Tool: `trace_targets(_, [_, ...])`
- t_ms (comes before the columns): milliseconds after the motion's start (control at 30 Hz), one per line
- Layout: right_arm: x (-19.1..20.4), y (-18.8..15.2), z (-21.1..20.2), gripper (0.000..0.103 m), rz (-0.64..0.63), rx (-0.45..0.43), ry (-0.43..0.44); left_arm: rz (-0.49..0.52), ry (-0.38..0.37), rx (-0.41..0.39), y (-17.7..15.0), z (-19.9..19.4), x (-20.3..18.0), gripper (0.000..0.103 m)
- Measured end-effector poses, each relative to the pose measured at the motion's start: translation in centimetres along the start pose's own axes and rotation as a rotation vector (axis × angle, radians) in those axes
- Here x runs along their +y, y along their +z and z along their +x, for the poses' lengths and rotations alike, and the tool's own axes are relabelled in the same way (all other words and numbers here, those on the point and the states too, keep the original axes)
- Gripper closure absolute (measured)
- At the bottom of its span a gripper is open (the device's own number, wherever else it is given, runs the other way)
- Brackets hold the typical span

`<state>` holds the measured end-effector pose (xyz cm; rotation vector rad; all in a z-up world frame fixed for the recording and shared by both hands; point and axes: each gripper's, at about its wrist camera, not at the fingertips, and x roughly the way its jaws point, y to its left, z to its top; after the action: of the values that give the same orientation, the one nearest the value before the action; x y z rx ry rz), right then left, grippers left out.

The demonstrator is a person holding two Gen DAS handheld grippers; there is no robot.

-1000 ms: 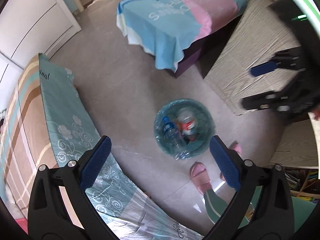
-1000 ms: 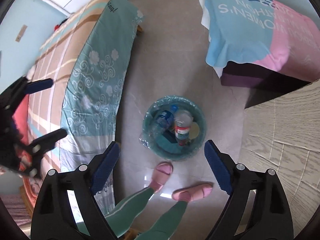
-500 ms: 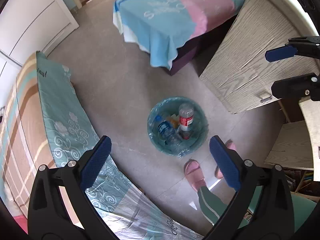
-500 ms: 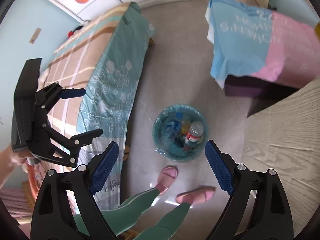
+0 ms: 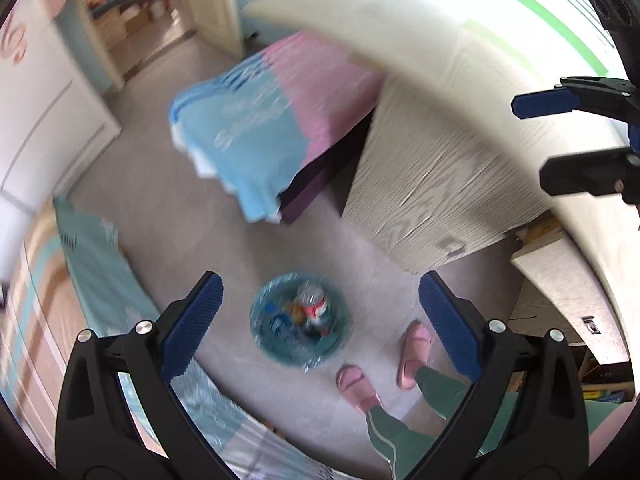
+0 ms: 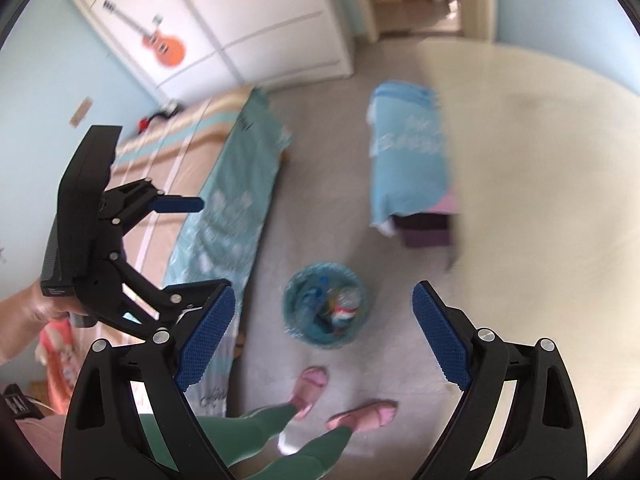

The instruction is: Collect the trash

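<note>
both tongs, left (image 5: pixel 316 320) and right (image 6: pixel 324 338), have risen away from the trash bin (image 5: pixel 300 320) on the floor, spread and empty; bottles lie inside it, so collecting looks done.

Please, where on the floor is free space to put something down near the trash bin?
Bare floor lies between the bin, the bed and the blue-pink blanket. It is crowded by the pink slippers, close to the bin.
</note>
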<state>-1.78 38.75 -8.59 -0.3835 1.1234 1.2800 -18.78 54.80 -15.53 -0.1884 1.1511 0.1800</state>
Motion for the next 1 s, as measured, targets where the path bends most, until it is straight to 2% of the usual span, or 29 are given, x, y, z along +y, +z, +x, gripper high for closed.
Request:
trace_targets(200, [-7.5, -3.6, -7.2, 0.012, 0.137, -0.085, -0.157, 0.138, -0.059, -0.072, 6.5, -1.2, -6.9, 0.007])
trace_targets(267, [-9.6, -5.1, -9.2, 0.012, 0.181, -0.095, -0.211, 0.190, -0.071, -0.094, 8.5, -1.1, -9.6, 0.007])
trace_targets(400, [-14.0, -9.2, -13.9, 0.012, 0.271, -0.111, -0.359, 0.261, -0.154, -0.153, 12.0, -1.0, -15.0, 0.007])
trace_targets(533, [-17.2, -13.3, -17.8, 0.012, 0.382, -0.114, -0.473, 0.342, -0.188, -0.192, 14.7, -0.3, -20.6, 0.007])
trace_targets(733, [-20.1, -20.0, -22.6, 0.012, 0.589, -0.162, -0.592, 0.488, -0.178, -0.257, 17.3, 0.0, -27.8, 0.007])
trace_targets(867, [-20.6, -23.7, -24.8, 0.012, 0.752, -0.212, -0.657, 0.586, -0.276, -0.257, 18.8, -0.5, -32.2, 0.007])
trace_targets(1000, [-20.3, -26.9, -26.5, 0.012, 0.912, -0.257, -0.708, 0.674, -0.337, -0.254, 19.7, -0.7, -34.8, 0.007])
